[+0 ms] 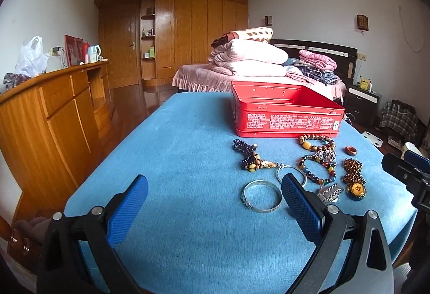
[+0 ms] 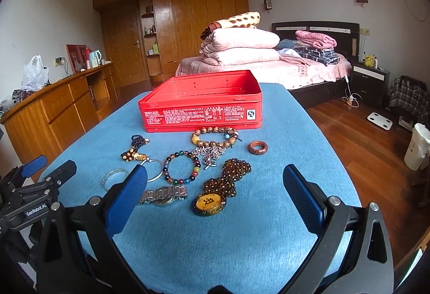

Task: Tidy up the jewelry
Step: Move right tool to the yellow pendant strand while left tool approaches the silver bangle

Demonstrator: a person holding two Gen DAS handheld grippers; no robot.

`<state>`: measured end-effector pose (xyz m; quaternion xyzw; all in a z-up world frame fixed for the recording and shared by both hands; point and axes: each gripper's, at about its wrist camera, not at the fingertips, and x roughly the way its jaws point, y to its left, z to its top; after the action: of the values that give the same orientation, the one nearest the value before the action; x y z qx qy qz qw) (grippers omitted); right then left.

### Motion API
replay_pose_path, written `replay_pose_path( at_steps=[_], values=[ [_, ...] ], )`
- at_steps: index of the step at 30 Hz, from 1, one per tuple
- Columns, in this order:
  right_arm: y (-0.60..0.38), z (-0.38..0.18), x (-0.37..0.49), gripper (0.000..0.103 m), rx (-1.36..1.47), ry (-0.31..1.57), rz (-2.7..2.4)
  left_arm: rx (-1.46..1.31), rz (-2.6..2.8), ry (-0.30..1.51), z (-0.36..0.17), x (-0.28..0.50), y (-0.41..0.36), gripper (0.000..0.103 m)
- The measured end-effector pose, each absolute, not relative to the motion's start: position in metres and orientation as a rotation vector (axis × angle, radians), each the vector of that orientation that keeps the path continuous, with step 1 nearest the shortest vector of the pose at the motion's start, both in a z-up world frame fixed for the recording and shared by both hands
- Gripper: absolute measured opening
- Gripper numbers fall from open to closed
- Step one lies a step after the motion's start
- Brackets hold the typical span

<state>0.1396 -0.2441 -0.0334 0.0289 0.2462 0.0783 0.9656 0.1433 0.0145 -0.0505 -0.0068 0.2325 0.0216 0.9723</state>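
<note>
The silver bangle (image 1: 262, 196) lay flat on the blue tabletop (image 1: 188, 240), just inside the left gripper (image 1: 215, 194) jaws, which stood wide apart and empty. Pinching its rim and lifting cleanly toward the red tin (image 1: 287, 111) beyond seemed best. The right gripper (image 2: 215, 186) jaws gaped too, holding nothing.

An open red tin (image 2: 200, 103) is set mid-bench; bead bracelets (image 2: 182, 167), silver bangles (image 2: 115, 176), a watch (image 2: 164, 196) and an amber pendant (image 2: 209, 204) are scattered before it.
</note>
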Motion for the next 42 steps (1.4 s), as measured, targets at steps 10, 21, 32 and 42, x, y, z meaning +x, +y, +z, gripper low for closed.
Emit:
replay_pose_path(
  at_steps=[10,21,32,42],
  values=[
    [-0.249,-0.033,0.183,0.098,0.053,0.506,0.128,0.007,0.037,0.455,-0.041,0.18,0.006,0.097],
    [-0.261,-0.057,0.191,0.098,0.102,0.56,0.085,-0.013,0.044,0.486,-0.065,0.183,0.005,0.097],
    [-0.249,-0.082,0.171,0.076,0.074,0.576,0.078,-0.027,0.031,0.476,-0.092,0.158,0.002,0.097],
    [-0.241,-0.091,0.172,0.068,0.045,0.58,0.077,-0.037,0.022,0.511,-0.105,0.163,0.007,0.092]
  ],
)
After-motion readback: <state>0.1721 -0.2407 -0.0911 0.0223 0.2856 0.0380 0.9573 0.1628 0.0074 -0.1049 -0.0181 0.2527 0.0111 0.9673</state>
